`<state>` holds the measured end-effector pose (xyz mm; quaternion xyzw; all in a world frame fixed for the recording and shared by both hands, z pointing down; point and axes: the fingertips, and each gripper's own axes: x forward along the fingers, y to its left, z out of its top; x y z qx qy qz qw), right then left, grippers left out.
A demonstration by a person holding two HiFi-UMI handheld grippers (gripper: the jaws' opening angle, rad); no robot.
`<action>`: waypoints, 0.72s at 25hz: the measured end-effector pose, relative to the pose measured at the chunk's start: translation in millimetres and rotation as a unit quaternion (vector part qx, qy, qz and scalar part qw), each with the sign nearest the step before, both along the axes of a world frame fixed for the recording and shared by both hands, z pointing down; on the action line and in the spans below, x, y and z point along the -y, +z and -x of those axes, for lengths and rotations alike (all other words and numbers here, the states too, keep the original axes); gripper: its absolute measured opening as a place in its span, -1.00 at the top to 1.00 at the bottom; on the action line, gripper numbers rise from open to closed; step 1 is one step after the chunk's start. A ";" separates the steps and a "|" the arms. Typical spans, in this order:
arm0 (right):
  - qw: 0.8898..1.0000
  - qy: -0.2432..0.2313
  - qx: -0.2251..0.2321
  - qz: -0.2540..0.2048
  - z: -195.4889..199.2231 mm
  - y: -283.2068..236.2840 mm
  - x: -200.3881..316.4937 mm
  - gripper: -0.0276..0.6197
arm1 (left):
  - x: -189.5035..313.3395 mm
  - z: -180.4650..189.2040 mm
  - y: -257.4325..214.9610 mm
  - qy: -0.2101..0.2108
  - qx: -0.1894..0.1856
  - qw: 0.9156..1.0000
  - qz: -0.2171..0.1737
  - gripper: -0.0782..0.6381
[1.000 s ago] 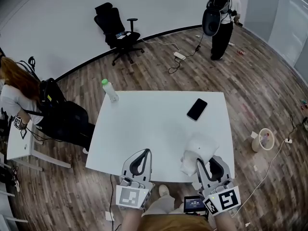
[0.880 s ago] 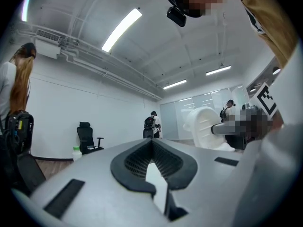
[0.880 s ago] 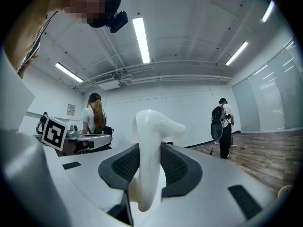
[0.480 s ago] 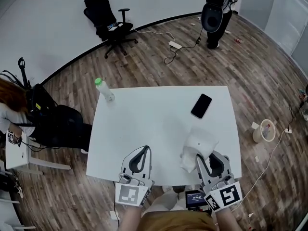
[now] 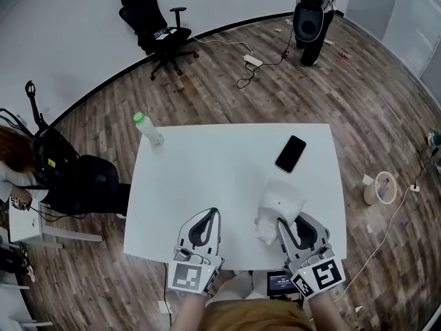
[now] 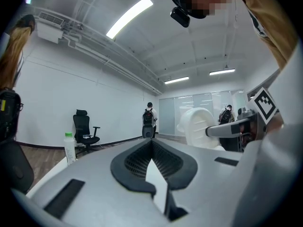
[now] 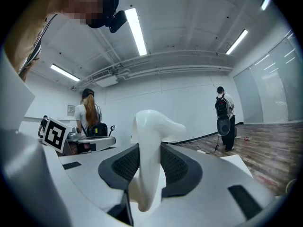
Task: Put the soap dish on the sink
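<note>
The white, glossy, curved soap dish [image 5: 279,207] is clamped between the jaws of the right hand-held gripper [image 5: 285,226], over the near right part of the white rectangular worktop [image 5: 207,164]; whether its underside touches the surface cannot be told. In the right gripper view the soap dish [image 7: 150,145] stands on edge between the two dark ribbed pads [image 7: 177,167], which press on it from both sides, and its rounded top juts up and forward beyond the tips of the right hand-held gripper [image 7: 149,161]. The left hand-held gripper [image 5: 208,216] sits just beside it over the near edge of the worktop, well apart from the dish, with its jaws closed together and nothing between them. In the left gripper view the black pads [image 6: 137,162] of the left hand-held gripper [image 6: 152,144] meet at their tips, and the soap dish [image 6: 196,126] shows off to the right. Farther back on the worktop a black smartphone [image 5: 290,154] lies flat near the right side, and a clear plastic bottle with a green cap [image 5: 148,128] stands at the far left corner. Beyond, on the brown wood-plank floor [image 5: 372,102], are a black wheeled office chair [image 5: 153,23], a white power strip [image 5: 253,60] with a dark cable, and a standing person with a black backpack [image 5: 311,9].
</note>
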<state>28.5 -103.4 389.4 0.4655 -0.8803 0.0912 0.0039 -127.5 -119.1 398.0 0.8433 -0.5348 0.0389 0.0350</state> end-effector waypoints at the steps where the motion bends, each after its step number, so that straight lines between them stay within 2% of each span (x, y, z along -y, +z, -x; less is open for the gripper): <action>1: 1.000 -0.003 0.004 0.003 0.0 2.3 0.8 0.49 | 0.7 -1.7 1.1 0.000 0.000 1.000 0.001 0.76; 5: 0.999 -0.005 0.024 0.025 -5.7 14.9 6.1 0.49 | 4.1 -8.9 3.0 -0.007 -0.016 1.000 0.009 0.76; 9: 0.999 -0.008 0.020 0.042 -6.8 29.8 8.1 0.49 | 3.7 -9.9 11.8 0.002 0.000 1.000 0.011 0.76; 18: 0.996 -0.024 0.009 0.082 -3.8 63.2 13.2 0.49 | 5.8 -9.8 22.6 -0.005 -0.006 1.000 0.026 0.76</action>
